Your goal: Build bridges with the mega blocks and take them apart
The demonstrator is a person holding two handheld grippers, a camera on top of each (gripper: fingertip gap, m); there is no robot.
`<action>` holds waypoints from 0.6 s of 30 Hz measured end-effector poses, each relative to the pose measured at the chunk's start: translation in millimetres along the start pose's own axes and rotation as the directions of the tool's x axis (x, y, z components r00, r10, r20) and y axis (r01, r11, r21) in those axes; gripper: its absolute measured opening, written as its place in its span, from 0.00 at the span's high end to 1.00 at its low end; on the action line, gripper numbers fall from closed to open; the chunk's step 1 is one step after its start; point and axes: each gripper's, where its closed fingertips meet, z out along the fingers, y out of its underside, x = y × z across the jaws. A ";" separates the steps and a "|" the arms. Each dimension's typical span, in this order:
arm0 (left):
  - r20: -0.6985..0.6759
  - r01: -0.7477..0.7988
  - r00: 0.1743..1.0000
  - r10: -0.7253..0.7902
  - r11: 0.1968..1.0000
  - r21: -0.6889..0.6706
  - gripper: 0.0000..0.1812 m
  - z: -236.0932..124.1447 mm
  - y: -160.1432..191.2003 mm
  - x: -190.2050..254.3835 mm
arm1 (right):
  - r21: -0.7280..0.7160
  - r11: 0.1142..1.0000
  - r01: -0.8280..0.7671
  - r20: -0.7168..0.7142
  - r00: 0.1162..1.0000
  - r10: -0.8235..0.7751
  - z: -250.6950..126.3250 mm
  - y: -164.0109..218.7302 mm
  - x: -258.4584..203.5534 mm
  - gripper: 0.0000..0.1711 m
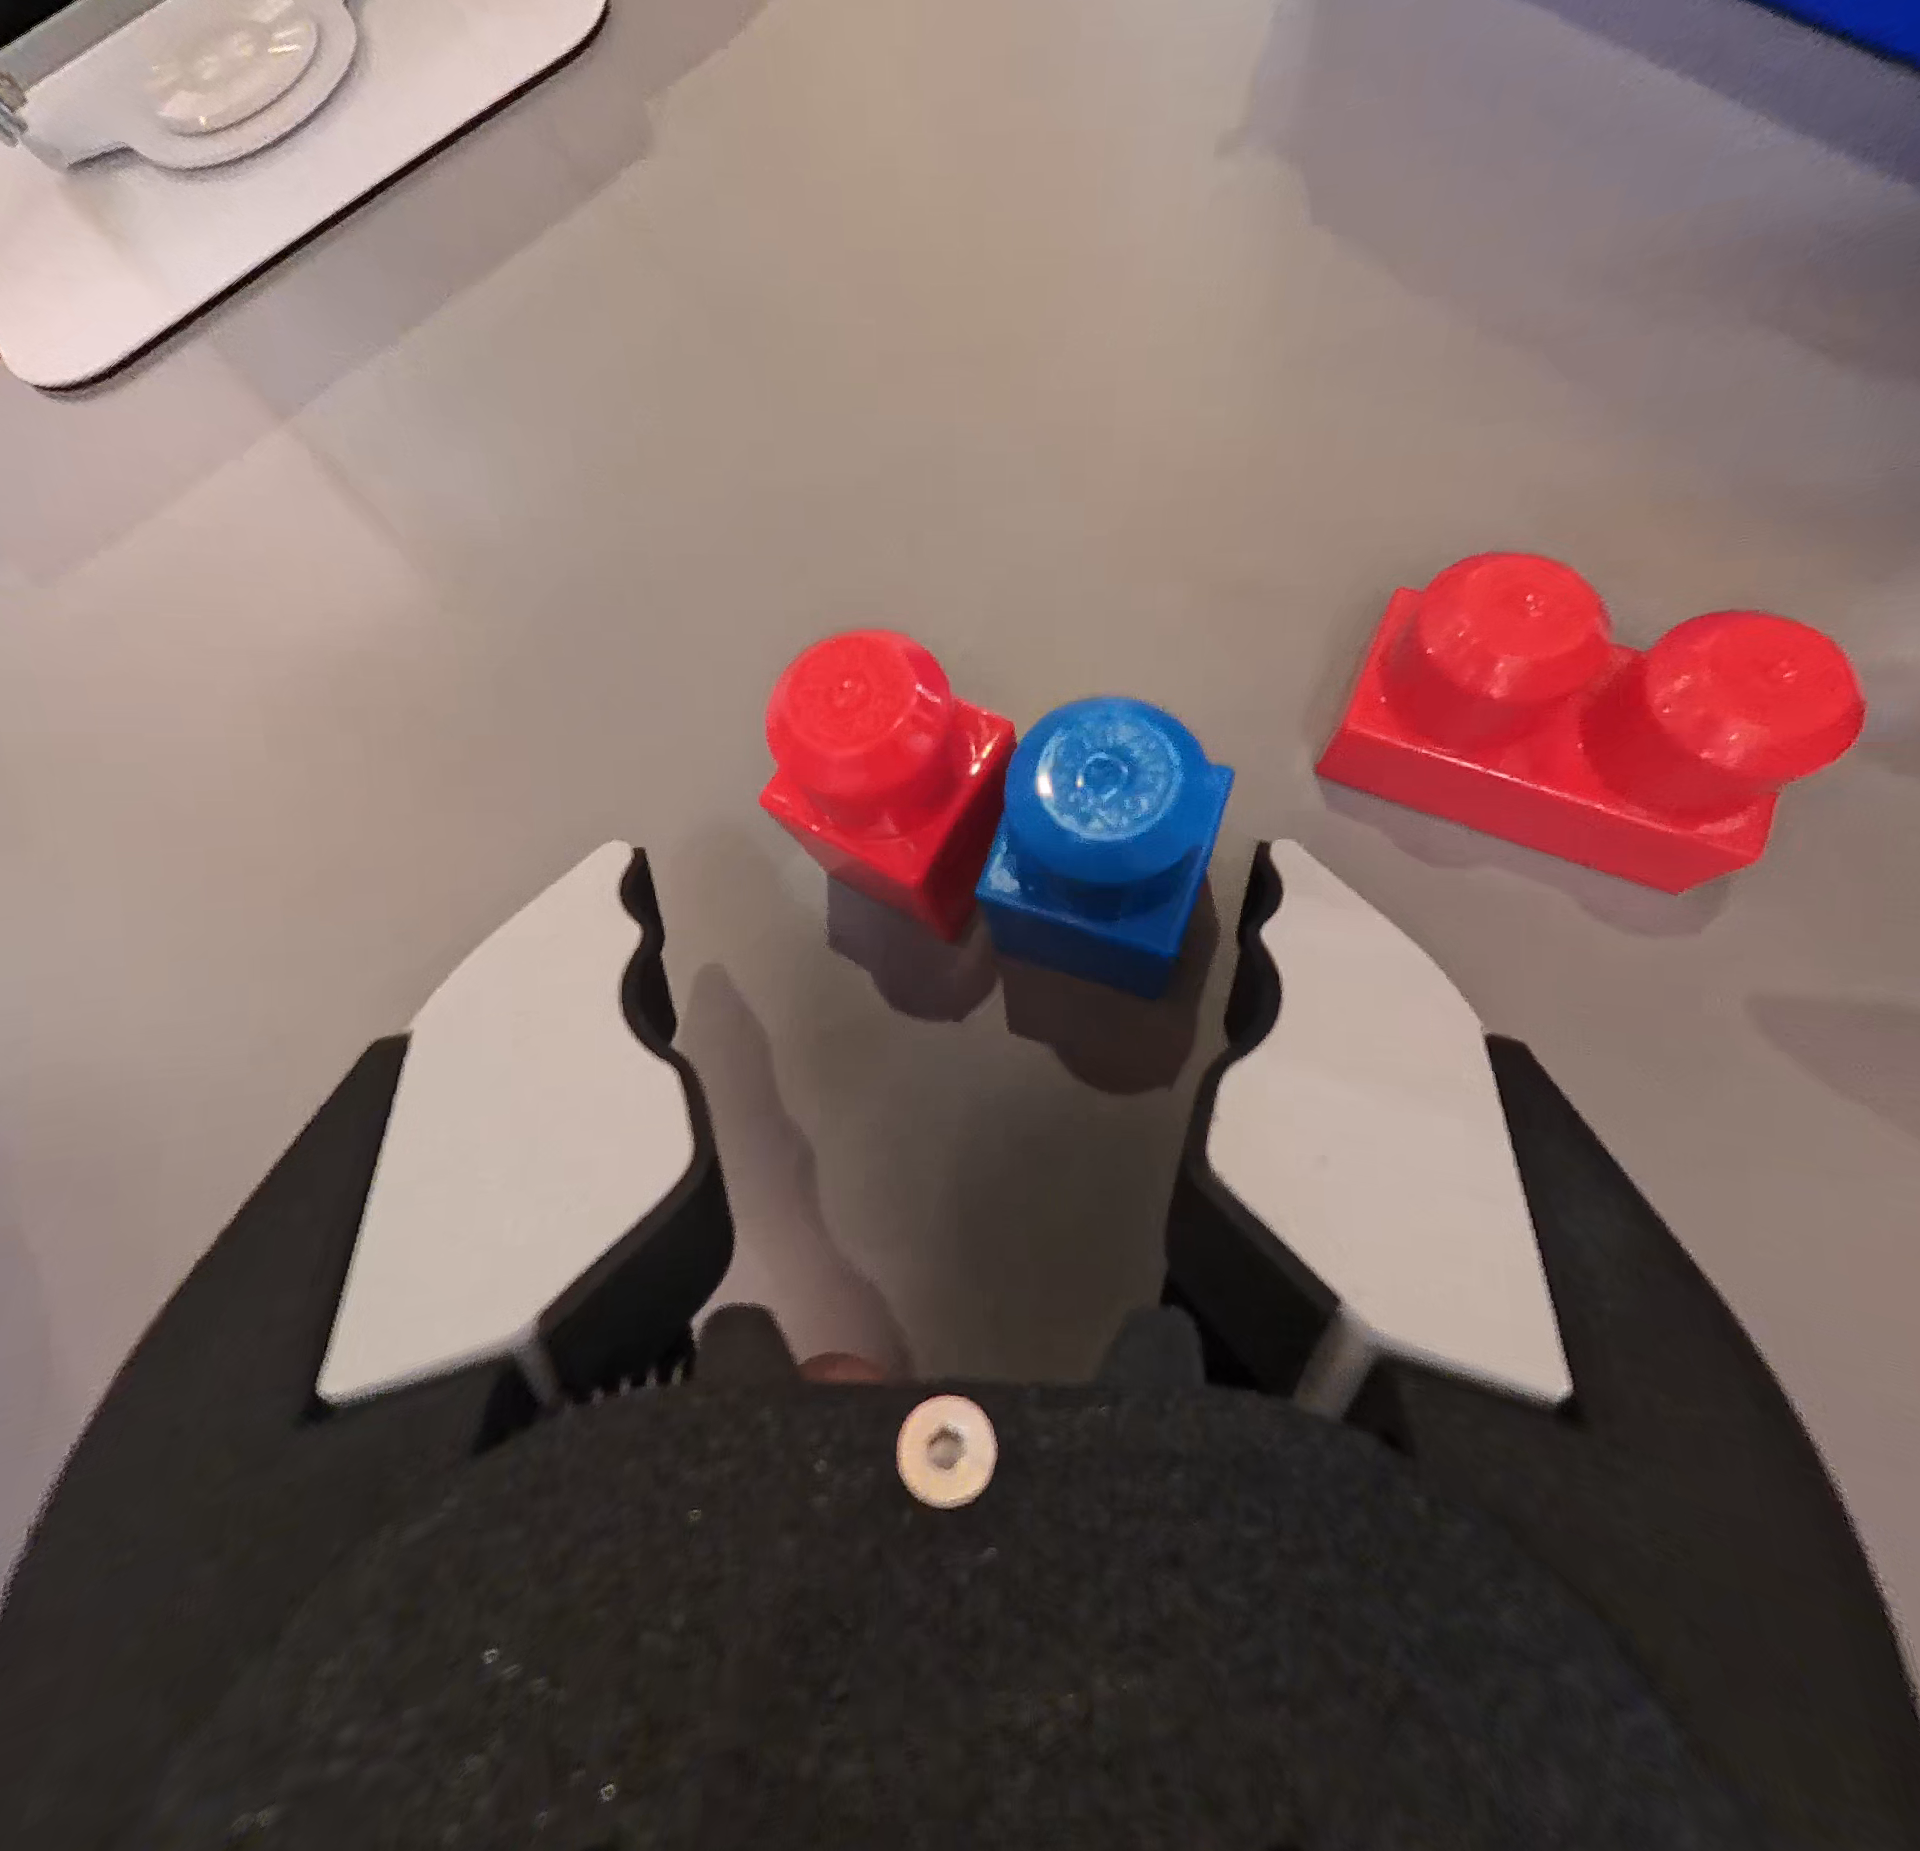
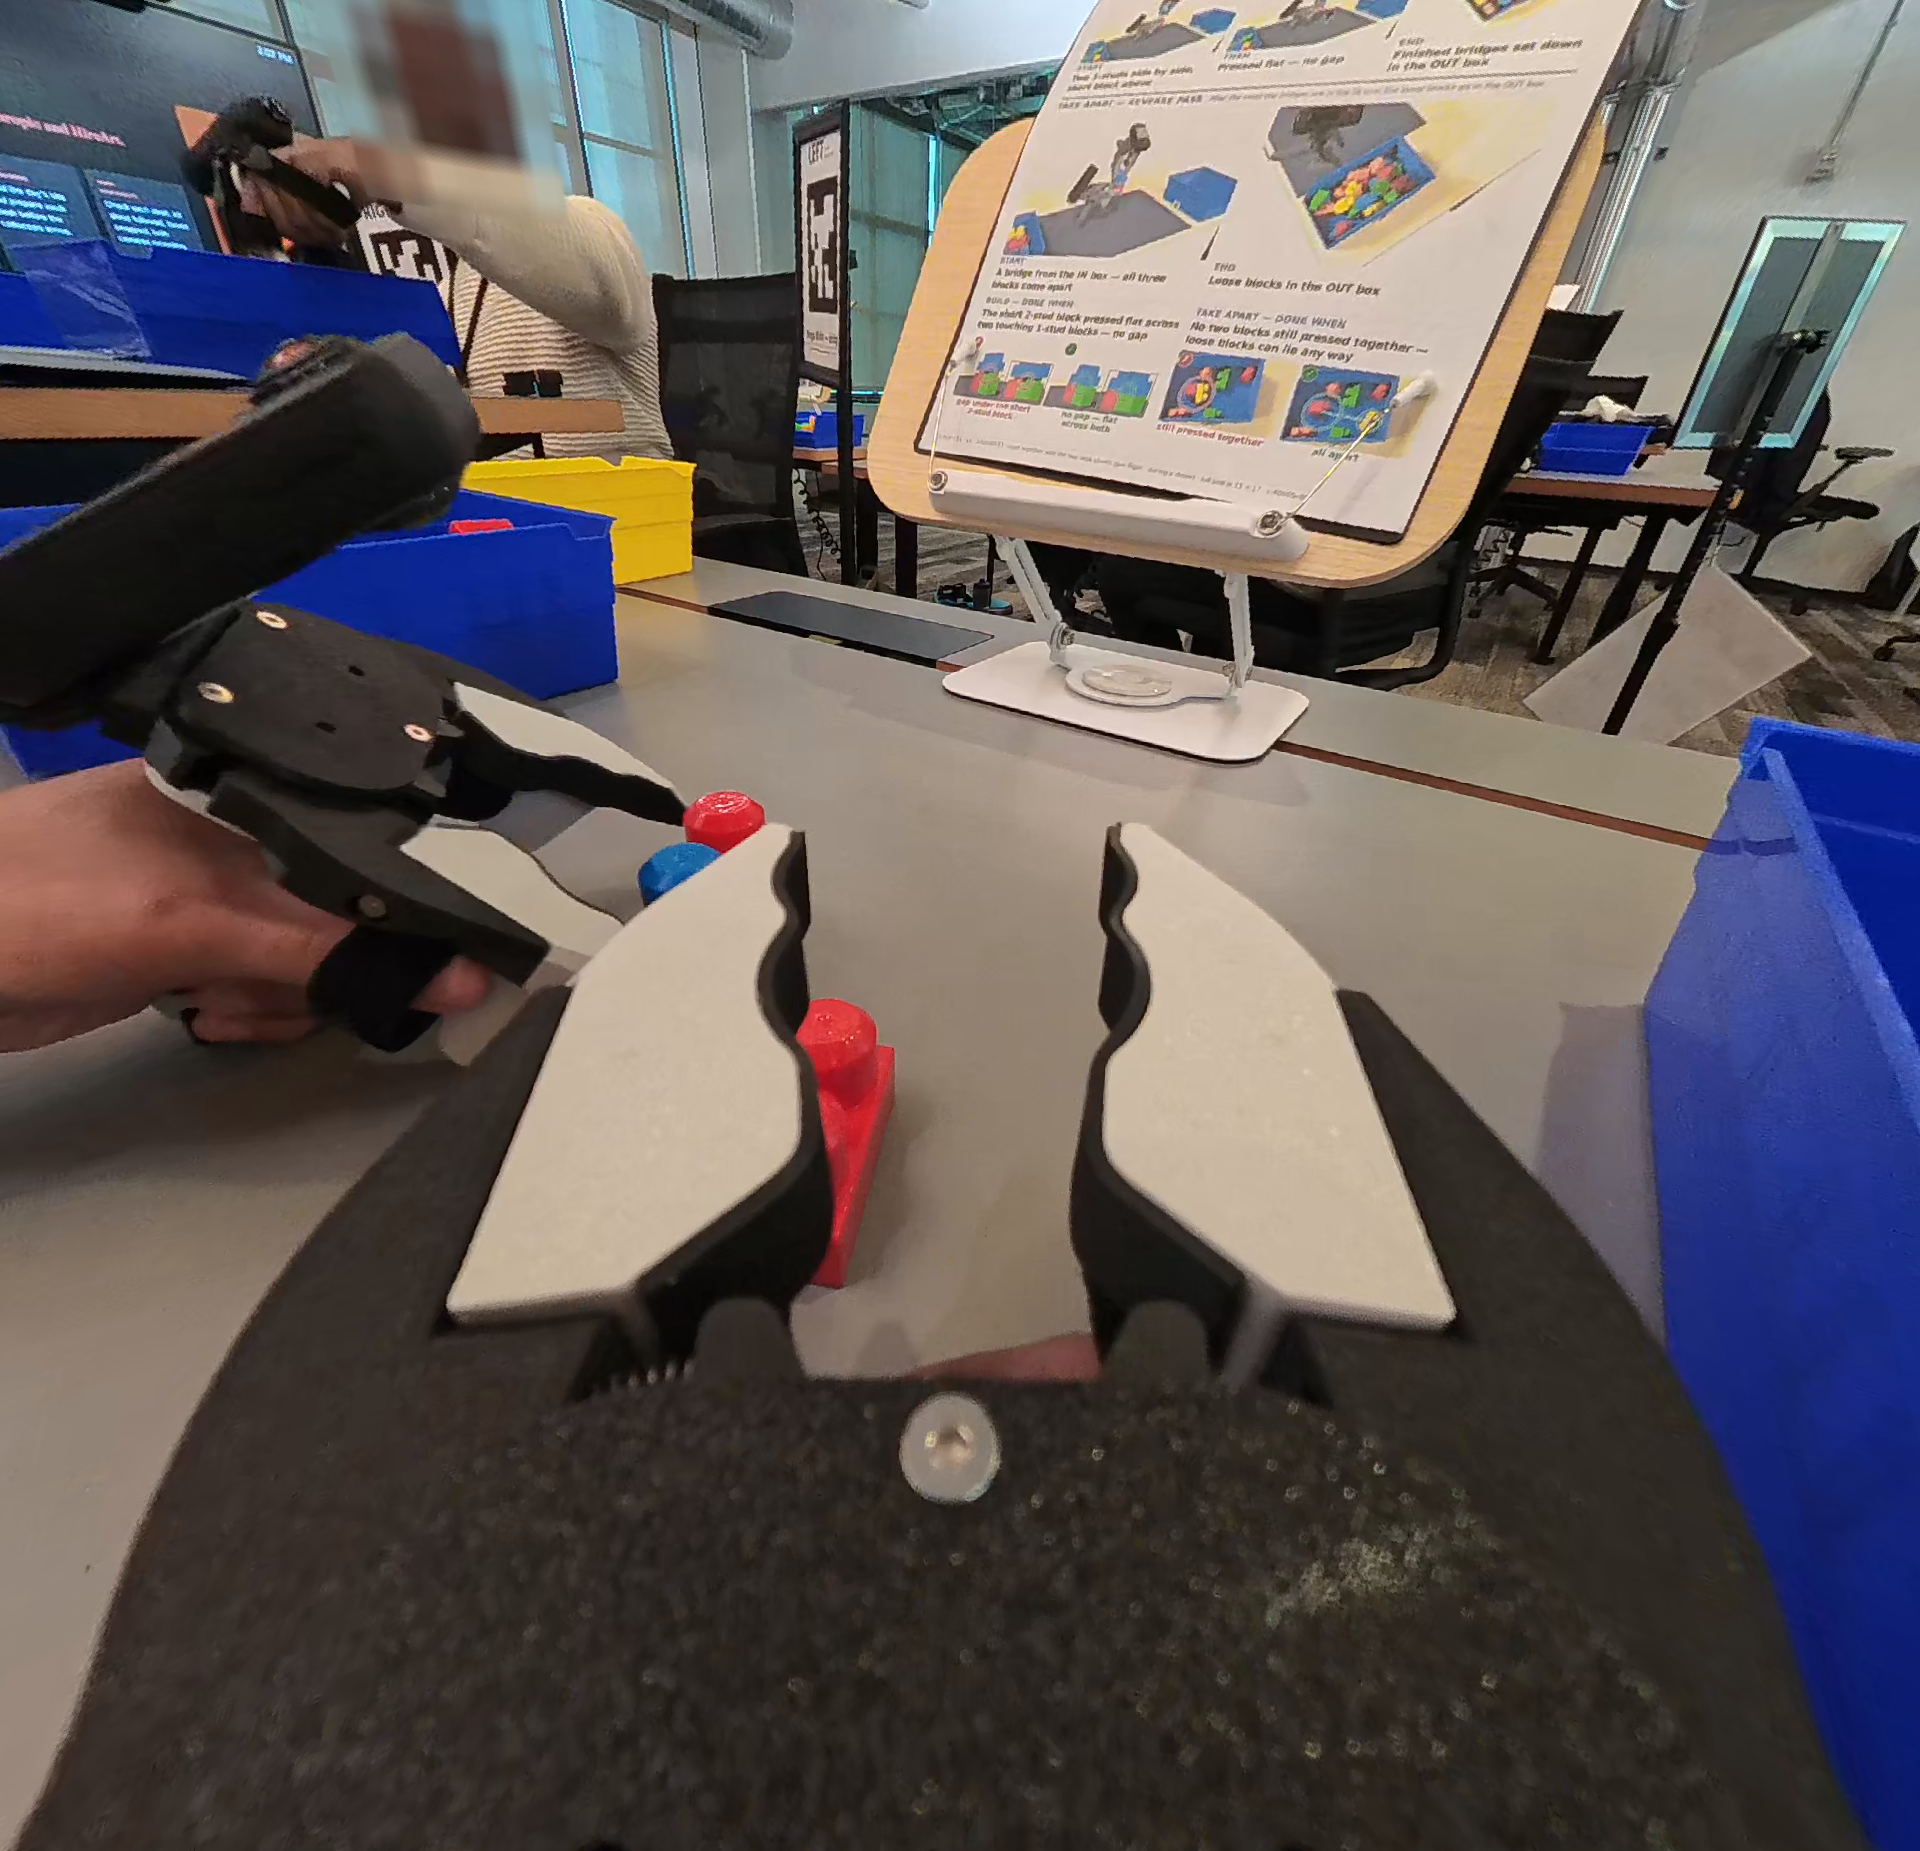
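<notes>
A red one-stud block and a blue one-stud block stand side by side, touching, on the grey table. A flat red two-stud block lies apart to their right. My left gripper is open and empty, just short of the two small blocks. In the right wrist view my right gripper is open and empty above the two-stud block, which sits partly behind its left finger. The left gripper shows there at the left, next to the red block and blue block.
A blue bin stands at the right table edge. Another blue bin and a yellow bin stand at the back left. A stand with an instruction sheet sits at the far edge, its white base at the left wrist view's top left.
</notes>
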 end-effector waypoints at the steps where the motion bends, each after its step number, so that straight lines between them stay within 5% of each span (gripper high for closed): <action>1: 0.012 -0.007 1.000 0.007 1.000 -0.010 0.42 2.0 0.5 -1.9 | 0.000 1.000 -0.001 0.000 1.000 0.001 0.0 0.0 0.0 0.69; 18: -0.016 -0.005 1.000 0.005 1.000 -0.021 0.43 1.0 6.6 -13.0 | -0.001 1.000 -0.007 0.005 1.000 0.007 0.4 0.4 0.0 0.70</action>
